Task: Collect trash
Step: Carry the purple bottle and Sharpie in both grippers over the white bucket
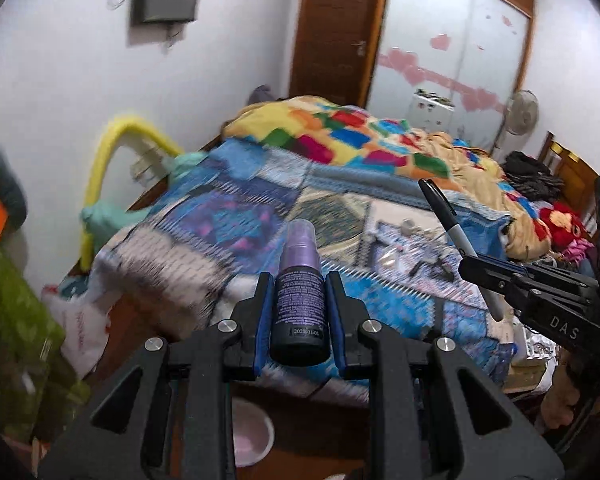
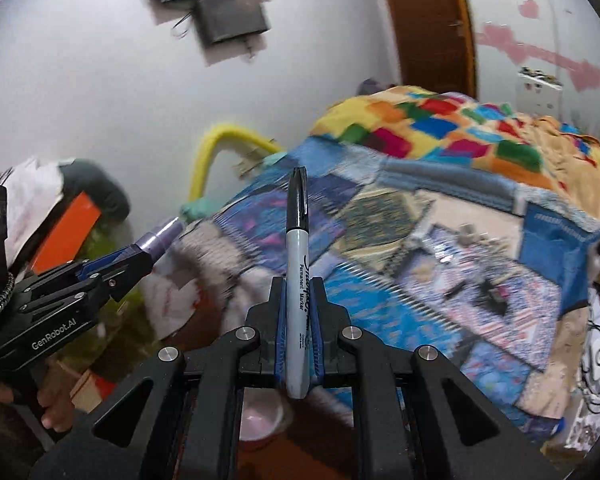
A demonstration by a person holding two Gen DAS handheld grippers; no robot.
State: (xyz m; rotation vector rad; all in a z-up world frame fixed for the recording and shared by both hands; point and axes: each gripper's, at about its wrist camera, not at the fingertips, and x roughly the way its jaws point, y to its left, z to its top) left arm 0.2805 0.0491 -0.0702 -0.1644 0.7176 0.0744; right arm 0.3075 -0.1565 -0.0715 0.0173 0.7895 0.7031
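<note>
Trash fills both your grippers above the patchwork bedspread (image 1: pixel 236 216). Your left gripper (image 1: pixel 299 288) clamps a small purple spray bottle (image 1: pixel 299 300), round and glossy, its dark base stamped 2023-01-01. Your right gripper (image 2: pixel 299 300) pinches a grey Sharpie marker (image 2: pixel 298 264), black-capped, labelled "Permanent Marker". "GenRobot.AI" marks the left gripper's side.

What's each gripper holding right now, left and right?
Left gripper: closed on a small purple spray bottle, held upright between its pads.
Right gripper: closed on a black-capped permanent marker, cap end pointing away.
</note>
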